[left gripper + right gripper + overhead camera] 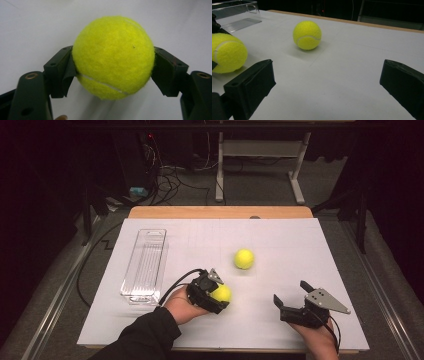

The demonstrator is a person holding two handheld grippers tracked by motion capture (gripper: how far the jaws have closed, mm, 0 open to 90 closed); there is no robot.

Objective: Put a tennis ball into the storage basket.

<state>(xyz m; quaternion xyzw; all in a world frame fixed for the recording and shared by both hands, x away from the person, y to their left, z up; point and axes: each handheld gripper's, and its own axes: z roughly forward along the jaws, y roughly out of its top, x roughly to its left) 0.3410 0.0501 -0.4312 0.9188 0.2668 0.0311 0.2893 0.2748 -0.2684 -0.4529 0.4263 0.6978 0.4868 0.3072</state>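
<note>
Tennis ball point(113, 57), seam running diagonally, sits clamped in left claw point(218, 296).

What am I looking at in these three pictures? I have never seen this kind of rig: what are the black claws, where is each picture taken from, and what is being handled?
No robot here: a person holds a black two-jaw gripper in each hand. The high view looks down on a table under a white sheet. The other two pictures come from cameras riding on the grippers, looking along their jaws.

The left gripper is shut on a fuzzy yellow tennis ball, with a jaw pressing on either side. The right gripper is open and holds nothing.

A second yellow tennis ball lies free on the sheet, ahead of both grippers. A clear, long plastic bin stands at the left, with nothing in it.
</note>
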